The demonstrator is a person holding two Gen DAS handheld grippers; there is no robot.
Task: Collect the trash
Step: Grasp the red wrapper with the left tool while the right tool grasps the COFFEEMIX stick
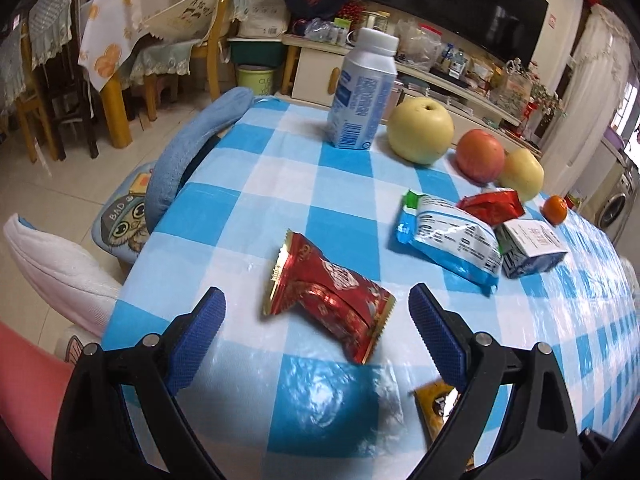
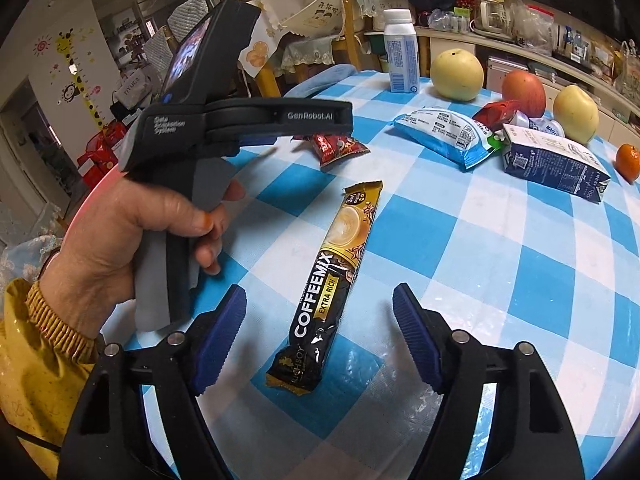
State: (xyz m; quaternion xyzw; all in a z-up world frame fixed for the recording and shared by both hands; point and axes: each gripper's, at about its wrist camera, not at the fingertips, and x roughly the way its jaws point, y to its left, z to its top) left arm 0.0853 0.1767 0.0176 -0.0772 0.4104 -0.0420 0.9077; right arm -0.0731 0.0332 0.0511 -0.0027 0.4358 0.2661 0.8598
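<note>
A crumpled red snack wrapper (image 1: 328, 296) lies on the blue-and-white checked tablecloth (image 1: 280, 184), between the tips of my open left gripper (image 1: 318, 300); it also shows in the right wrist view (image 2: 340, 148). A black-and-gold coffee-mix sachet (image 2: 332, 284) lies between the fingers of my open right gripper (image 2: 320, 300); its corner shows in the left wrist view (image 1: 436, 404). Further back lie a blue-white snack bag (image 1: 448, 236), a small red wrapper (image 1: 492, 204) and a flattened milk carton (image 1: 528, 244). The left gripper's body (image 2: 224, 120) shows in the right wrist view, held in a hand.
A white bottle (image 1: 360, 92) stands at the table's far side. Beside it lie a yellow pear (image 1: 420, 128), a red apple (image 1: 480, 156), another yellow fruit (image 1: 520, 172) and a small orange (image 1: 554, 210). A blue-padded chair back (image 1: 192, 148) stands at the table's left edge.
</note>
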